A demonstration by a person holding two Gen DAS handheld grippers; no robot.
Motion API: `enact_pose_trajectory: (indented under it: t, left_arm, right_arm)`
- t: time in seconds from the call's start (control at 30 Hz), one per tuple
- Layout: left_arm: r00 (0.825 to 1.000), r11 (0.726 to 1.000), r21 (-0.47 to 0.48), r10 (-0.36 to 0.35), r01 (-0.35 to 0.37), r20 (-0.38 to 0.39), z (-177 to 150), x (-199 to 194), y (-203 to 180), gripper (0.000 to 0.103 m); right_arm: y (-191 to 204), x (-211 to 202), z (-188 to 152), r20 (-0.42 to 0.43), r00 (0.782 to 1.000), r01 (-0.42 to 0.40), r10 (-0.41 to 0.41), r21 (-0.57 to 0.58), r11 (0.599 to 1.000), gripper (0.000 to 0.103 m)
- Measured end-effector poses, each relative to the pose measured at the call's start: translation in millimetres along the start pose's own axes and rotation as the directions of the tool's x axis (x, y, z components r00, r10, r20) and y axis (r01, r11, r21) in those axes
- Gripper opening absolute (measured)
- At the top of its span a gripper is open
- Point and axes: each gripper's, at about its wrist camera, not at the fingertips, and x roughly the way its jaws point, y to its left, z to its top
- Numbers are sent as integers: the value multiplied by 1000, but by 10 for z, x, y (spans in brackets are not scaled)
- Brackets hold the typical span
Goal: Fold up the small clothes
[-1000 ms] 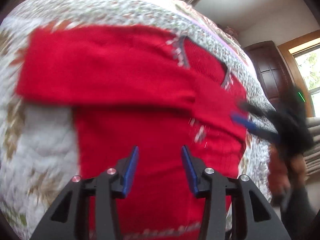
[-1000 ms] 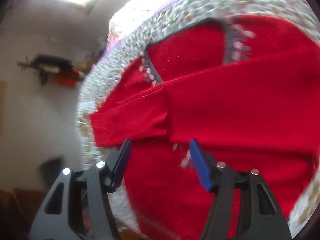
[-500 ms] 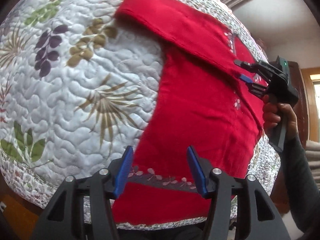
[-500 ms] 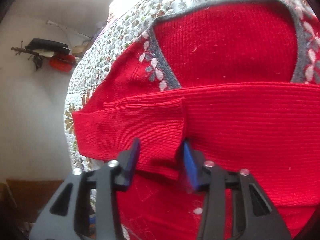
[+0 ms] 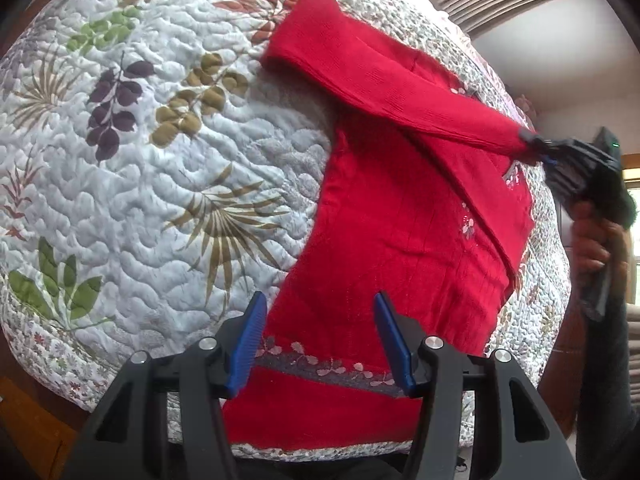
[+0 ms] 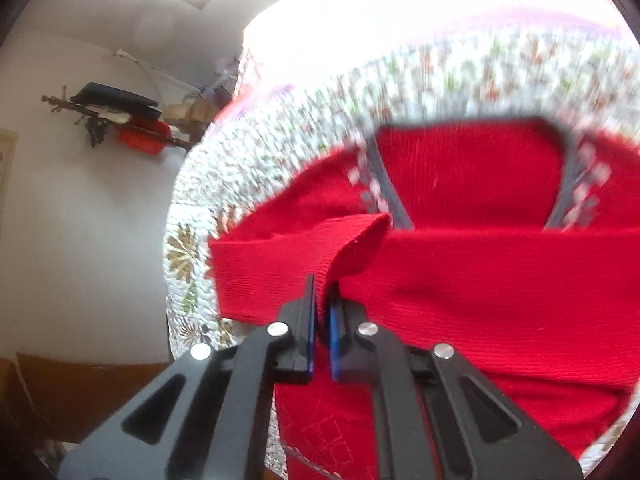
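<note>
A small red knit sweater (image 5: 384, 248) with a grey flowered hem band and neckline lies flat on a quilted floral bedspread (image 5: 132, 184). My left gripper (image 5: 318, 338) hovers open above the hem, nothing between its blue pads. In the left wrist view my right gripper (image 5: 538, 150), held by a hand, is shut on the cuff of the sleeve (image 5: 384, 76) that crosses the chest, and lifts it off the body. The right wrist view shows the right gripper (image 6: 322, 312) pinching that red cuff (image 6: 352, 252), with the sweater's neckline (image 6: 468, 172) beyond.
The bedspread's rounded edge drops off near my left gripper, with dark wood below. A person's hand and dark sleeve (image 5: 600, 264) are at the right. A wall shelf with a red object (image 6: 140, 138) hangs beyond the bed in the right wrist view.
My right gripper has shut on the sleeve cuff and raised it off the sweater's body. The left gripper stays open over the hem, having pulled back from the sweater's chest to the hem.
</note>
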Motion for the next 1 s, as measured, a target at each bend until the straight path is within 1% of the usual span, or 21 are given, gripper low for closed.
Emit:
enact_pose_trajectory:
  t: [0.17,0.2,0.3,0.37,0.47,0.57,0.67,0.73,0.83,0.9,1.0]
  left_arm:
    - [1000,1000,16,-2,2,4,-34,-55,-88,56]
    - [1000,1000,19,-4,3,4,-37,-61,-113,56]
    - [1000,999,32,-5,5,4,-42,-61,-207,56]
    - [1000,999,43,-6,6,4,-47,-59,-271,56]
    - [1000,998,65,-5,5,0,-46,-54,-376,56]
    - [1000,997,81,-3,3,-4,-52,-29,-446,56]
    - [1000,996,95,1,0,-10,-55,-4,-499,56]
    - [1000,995,100,5,-4,-15,-58,17,-513,56]
    - [1000,995,103,15,-12,-27,-74,66,-515,56]
    - [999,995,103,22,-18,-36,-92,95,-511,56]
    - [999,995,98,30,-26,-38,-107,91,-492,56]
  right_arm:
    - [27,-677,50,101,994,44,-39,-45,998,4]
    - [9,-853,42,124,991,58,-51,-55,997,4]
    - [-46,-1153,-11,177,980,100,-87,-65,993,4]
    - [-137,-1318,-39,203,974,118,-105,-56,991,4]
    - [-400,-1568,-113,232,963,149,-140,-24,988,4]
    - [-649,-1552,-176,237,957,168,-168,21,986,4]
    - [-1085,-1533,-264,221,954,191,-205,84,978,4]
    - [-1330,-1448,-327,204,954,197,-218,117,973,4]
    - [-1730,-1230,-423,168,956,214,-240,159,964,4]
    - [-1994,-1051,-489,129,959,228,-254,188,955,4]
    - [-2208,-869,-551,90,961,239,-262,211,948,4]
